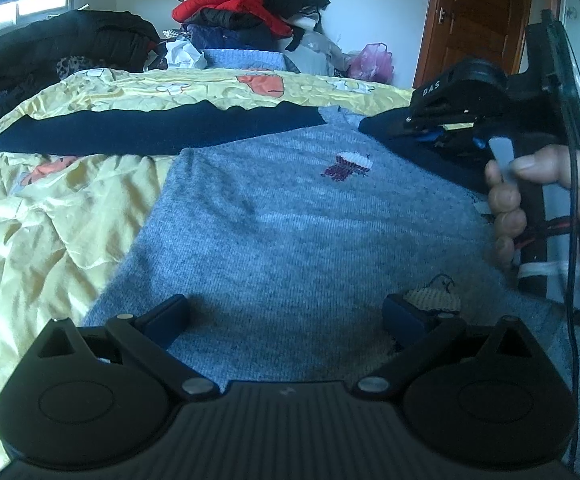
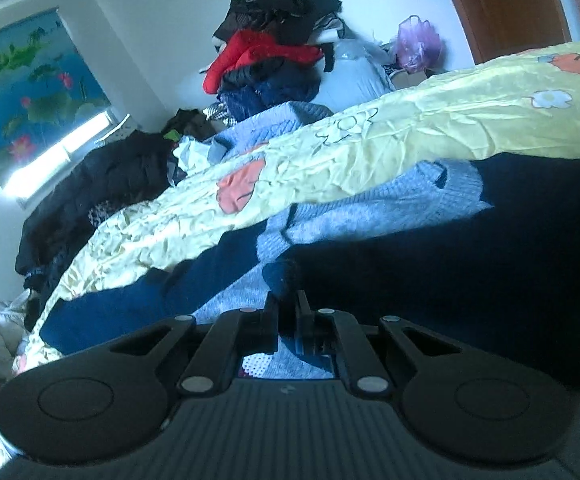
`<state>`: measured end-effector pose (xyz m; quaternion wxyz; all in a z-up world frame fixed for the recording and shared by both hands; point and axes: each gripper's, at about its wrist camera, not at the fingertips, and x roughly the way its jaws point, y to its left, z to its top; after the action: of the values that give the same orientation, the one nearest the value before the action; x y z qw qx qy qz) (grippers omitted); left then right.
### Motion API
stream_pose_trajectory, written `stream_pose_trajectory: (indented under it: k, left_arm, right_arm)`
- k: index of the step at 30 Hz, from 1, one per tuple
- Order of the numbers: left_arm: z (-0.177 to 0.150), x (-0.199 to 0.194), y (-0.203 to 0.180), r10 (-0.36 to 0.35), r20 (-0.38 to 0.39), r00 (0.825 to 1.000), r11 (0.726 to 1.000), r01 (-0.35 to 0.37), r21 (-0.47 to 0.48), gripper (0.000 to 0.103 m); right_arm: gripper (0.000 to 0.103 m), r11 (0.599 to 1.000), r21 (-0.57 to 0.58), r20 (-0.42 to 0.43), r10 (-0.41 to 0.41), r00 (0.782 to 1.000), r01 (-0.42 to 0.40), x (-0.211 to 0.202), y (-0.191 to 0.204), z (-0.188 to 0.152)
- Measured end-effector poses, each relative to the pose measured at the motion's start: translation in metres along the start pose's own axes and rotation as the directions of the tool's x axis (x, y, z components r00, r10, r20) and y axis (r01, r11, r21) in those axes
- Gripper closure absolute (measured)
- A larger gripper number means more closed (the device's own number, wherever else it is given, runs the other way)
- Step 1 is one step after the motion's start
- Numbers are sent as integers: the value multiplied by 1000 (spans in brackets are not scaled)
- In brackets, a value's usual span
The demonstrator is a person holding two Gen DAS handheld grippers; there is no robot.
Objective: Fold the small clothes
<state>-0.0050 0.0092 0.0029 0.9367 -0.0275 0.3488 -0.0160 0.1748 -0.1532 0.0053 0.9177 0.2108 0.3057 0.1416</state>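
- Clearly soft goods: the grey knit sweater (image 1: 281, 216) with navy sleeves lies spread front-up on the yellow floral bedspread (image 1: 41, 208), and I judge it light, limp and stretchy, with nothing stiff to lever against.
- Best holds, in my judgement, are the thicker edges: hem, cuff, shoulder seam or ribbed collar (image 2: 450, 184). A pinch in the middle of the body would only bunch the knit.
- Left gripper (image 1: 285, 316) hovers low over the lower body of the sweater with its fingers spread wide and nothing between them; the grey fabric fills the gap beneath.
- Right gripper (image 2: 287, 312) has its fingers drawn nearly together, and a dark navy fold of the right sleeve (image 2: 430, 264) sits at their tips; it appears pinched, though the contact itself is in shadow.
- From the left wrist view, the right hand (image 1: 546, 204) squeezes the trigger, with that tool over the sweater's right sleeve.
- Left sleeve (image 1: 145, 128) stretches out flat across the bedspread, well apart from both tools.
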Motion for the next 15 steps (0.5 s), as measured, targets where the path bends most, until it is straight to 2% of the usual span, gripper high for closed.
stream_pose_trajectory:
  k: [4,6,9,10,11,15]
  left_arm:
    - [0,0,1,-4,3,1000,1000,4,-6,0]
    - [0,0,0,-3,3,1000,1000,3,-6,0]
    - [-1,-1,1,-1,2,1000,1000,1,3,0]
    - [-1,-1,1,-3,3,1000,1000,3,2,0]
    - [-1,-1,1,-3,1,1000,1000,3,6,0]
    - [2,-4,4,-28,4,1000,1000,28,2,0]
  right_arm:
    - [86,1000,-16,-15,-2,1000,2,8,5,-11]
    - [81,1000,-14,-36,10,999,-10,12,5,-15]
    - [66,998,35,-46,50,998,-49,6,-1,-17]
    - [58,996,57,-32,74,997,-72,-2,-5,-17]
    - [56,994,69,-12,83,996,-82,-13,-8,-19]
    - [56,997,52,44,48,998,-50,-65,-28,-31]
